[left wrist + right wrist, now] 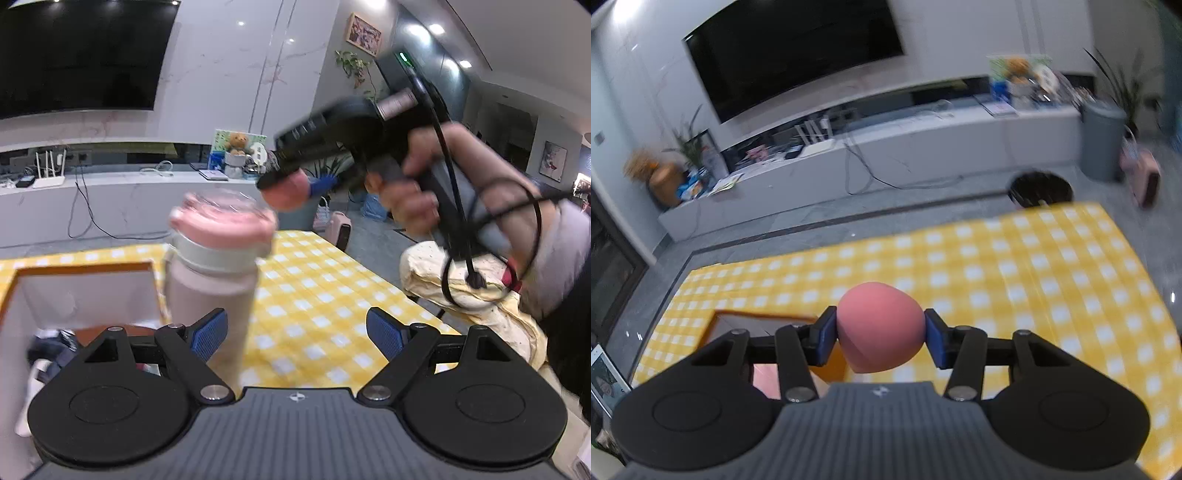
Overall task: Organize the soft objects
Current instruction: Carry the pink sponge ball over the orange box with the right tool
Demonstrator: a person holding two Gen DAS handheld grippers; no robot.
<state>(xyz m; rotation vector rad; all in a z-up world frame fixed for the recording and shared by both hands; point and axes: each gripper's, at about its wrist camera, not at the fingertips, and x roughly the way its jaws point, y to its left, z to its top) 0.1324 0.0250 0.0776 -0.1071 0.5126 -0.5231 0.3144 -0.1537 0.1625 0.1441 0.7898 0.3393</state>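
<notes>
**Pink sponge held aloft, box waiting below**

The right gripper [881,334] pinches a soft pink sponge [880,326] between its blue pads [826,334], held in the air above the yellow checked tablecloth [1034,277]. The open box [738,321] sits near the table's left edge, a pink-lidded bottle [218,258] beside it. The left gripper [297,332] hangs open, holding nothing. A gentle squeeze and a low release over the box would likely serve best.

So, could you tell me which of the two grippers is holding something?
The right gripper: its pads pinch a pink sponge above the table. The left gripper is open and empty.
</notes>
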